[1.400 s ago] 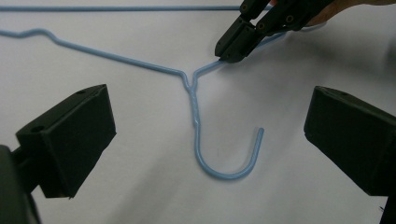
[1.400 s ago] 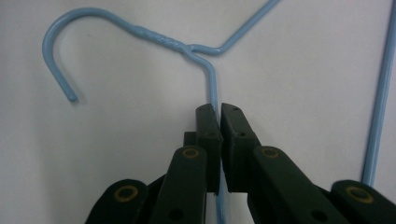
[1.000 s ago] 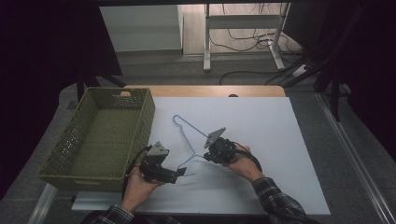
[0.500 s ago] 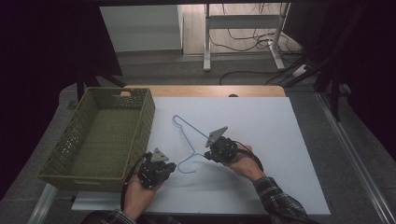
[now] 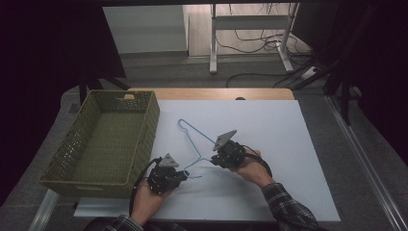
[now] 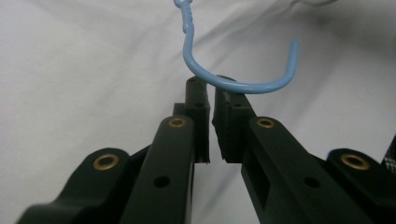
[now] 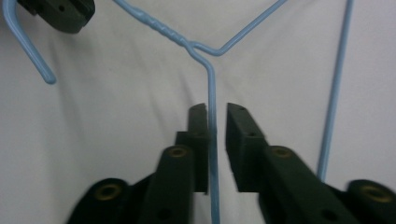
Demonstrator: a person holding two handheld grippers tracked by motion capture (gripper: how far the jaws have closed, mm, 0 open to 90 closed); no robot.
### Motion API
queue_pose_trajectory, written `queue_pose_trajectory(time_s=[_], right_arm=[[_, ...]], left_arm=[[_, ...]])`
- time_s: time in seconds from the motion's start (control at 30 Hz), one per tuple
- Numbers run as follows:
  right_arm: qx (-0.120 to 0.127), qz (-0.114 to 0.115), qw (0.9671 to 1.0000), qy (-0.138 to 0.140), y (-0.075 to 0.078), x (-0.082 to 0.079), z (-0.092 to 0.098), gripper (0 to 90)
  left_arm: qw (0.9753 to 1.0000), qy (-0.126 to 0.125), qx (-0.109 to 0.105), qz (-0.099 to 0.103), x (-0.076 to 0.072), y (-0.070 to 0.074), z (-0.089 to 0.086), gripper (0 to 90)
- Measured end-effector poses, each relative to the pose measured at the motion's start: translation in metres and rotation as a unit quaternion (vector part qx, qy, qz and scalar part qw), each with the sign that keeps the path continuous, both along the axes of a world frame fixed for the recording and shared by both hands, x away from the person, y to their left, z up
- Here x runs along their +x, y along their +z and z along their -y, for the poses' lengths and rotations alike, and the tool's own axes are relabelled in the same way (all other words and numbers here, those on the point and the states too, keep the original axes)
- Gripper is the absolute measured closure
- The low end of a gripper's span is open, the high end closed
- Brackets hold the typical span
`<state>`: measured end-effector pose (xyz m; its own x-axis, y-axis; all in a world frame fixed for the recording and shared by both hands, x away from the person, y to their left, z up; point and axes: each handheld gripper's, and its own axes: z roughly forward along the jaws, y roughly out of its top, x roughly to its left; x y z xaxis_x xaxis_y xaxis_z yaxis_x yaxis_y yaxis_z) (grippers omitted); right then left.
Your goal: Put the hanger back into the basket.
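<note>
Grippers [image 5: 179, 174] [image 5: 214, 159] at blue hanger [image 5: 195, 139]

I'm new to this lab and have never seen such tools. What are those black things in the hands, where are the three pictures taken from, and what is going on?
A person holds a hand tool in each hand: the left gripper and right gripper. One camera looks down from above; the other two ride on the grippers, looking along their black jaws. On the white table lie a blue wire hanger and a green basket. The left gripper's nearly closed jaws meet the hanger's hook. The right gripper's jaws straddle a hanger wire, slightly apart, not yet pinching it.
</note>
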<state>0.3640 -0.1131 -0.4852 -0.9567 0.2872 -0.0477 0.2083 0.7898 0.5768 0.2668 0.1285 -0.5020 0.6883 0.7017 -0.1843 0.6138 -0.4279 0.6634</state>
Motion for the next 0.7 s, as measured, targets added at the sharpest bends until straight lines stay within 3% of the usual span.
queue_pose_trajectory(time_s=[0.03,0.27,0.33,0.43,0.5,0.57,0.67,0.7], right_arm=[[0.003,0.001,0.9999,-0.011,0.004,-0.002,0.001,65.8],[-0.033,0.032,0.9988,-0.02,-0.005,-0.009,-0.015,65.4],[-0.048,0.057,0.9968,-0.029,-0.01,-0.01,-0.02,71.3],[-0.045,0.06,0.9968,-0.028,-0.01,-0.011,-0.022,83.4],[-0.048,0.066,0.9964,-0.022,-0.009,-0.012,-0.022,85.7],[-0.037,0.064,0.997,-0.022,-0.005,-0.012,-0.021,86.2],[-0.018,0.062,0.9976,-0.022,0.002,-0.012,-0.018,86.5],[0.002,0.06,0.998,-0.021,0.012,-0.012,-0.014,86.7]], left_arm=[[1.0,-0.001,-0.001,0.001,0.0,0.001,0.0,83.1],[0.9999,-0.004,-0.007,0.008,0.0,0.003,0.001,80.9],[0.9999,-0.005,-0.01,0.009,0.001,0.003,0.001,80.6],[0.9998,-0.006,-0.015,0.011,0.001,0.004,0.001,80.0],[0.9998,-0.006,-0.015,0.013,0.001,0.005,0.001,77.2],[0.9997,-0.004,-0.018,0.014,0.001,0.006,0.0,73.1],[0.9997,0.001,-0.017,0.018,0.002,0.007,-0.002,59.8],[0.9995,0.007,-0.023,0.019,0.004,0.009,-0.005,54.0]])
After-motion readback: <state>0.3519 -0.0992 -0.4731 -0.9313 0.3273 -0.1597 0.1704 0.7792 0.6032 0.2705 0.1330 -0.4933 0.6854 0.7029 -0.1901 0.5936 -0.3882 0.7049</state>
